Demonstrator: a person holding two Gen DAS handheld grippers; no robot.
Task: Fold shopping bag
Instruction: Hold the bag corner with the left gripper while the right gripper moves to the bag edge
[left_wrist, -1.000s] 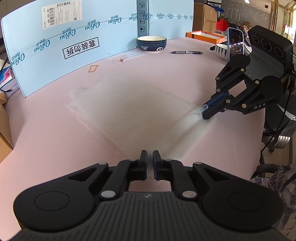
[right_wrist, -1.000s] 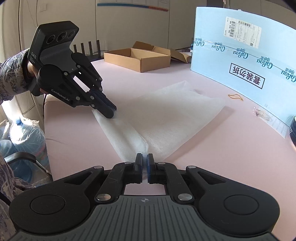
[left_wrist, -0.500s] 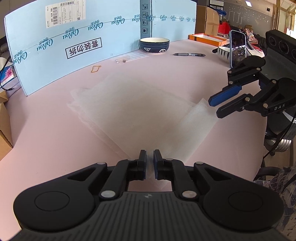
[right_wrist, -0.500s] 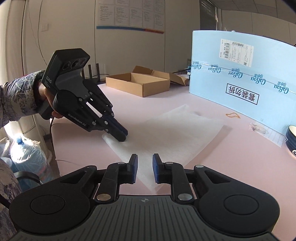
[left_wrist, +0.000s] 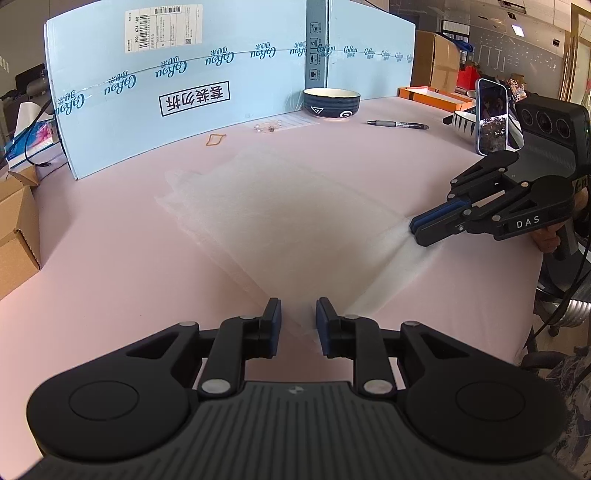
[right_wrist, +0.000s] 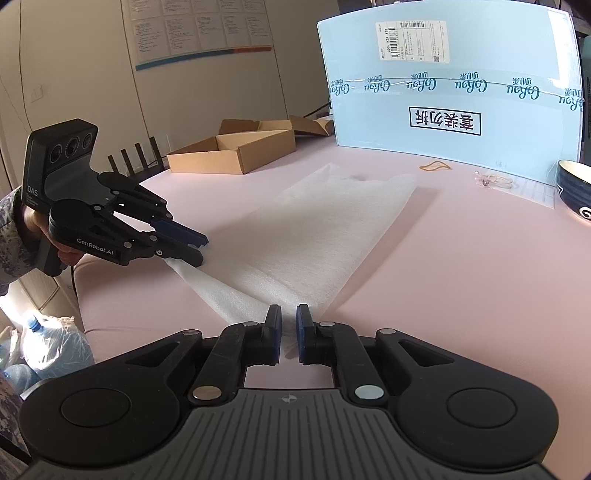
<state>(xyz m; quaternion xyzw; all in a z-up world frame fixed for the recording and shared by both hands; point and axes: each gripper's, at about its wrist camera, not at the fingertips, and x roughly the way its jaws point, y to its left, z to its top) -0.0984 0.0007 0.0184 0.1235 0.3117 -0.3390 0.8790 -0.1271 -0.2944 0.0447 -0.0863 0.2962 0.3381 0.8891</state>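
Note:
A white, thin shopping bag (left_wrist: 288, 221) lies flat on the pink table (left_wrist: 92, 240); the right wrist view shows the bag (right_wrist: 314, 236) too. My left gripper (left_wrist: 298, 321) is at the bag's near corner. Its jaws are opening, and the corner lies loose between the spread pads. From the right wrist view the left gripper (right_wrist: 202, 251) shows the same gap. My right gripper (right_wrist: 289, 321) is at the other near corner with its jaws closing on it. In the left wrist view the right gripper (left_wrist: 414, 229) pinches that corner, and the bag rises a little toward it.
A blue cardboard panel (left_wrist: 184, 92) walls the far side. Near it lie a dark bowl (left_wrist: 331, 103), a pen (left_wrist: 397, 124), a rubber band (left_wrist: 216, 139) and an upright phone (left_wrist: 492, 116). An open cardboard tray (right_wrist: 236, 153) sits at the far left edge.
The right gripper, open and lifted off the bag half a second ago, has come back down onto its corner and narrowed. The left gripper's jaws, shut before, have spread apart.

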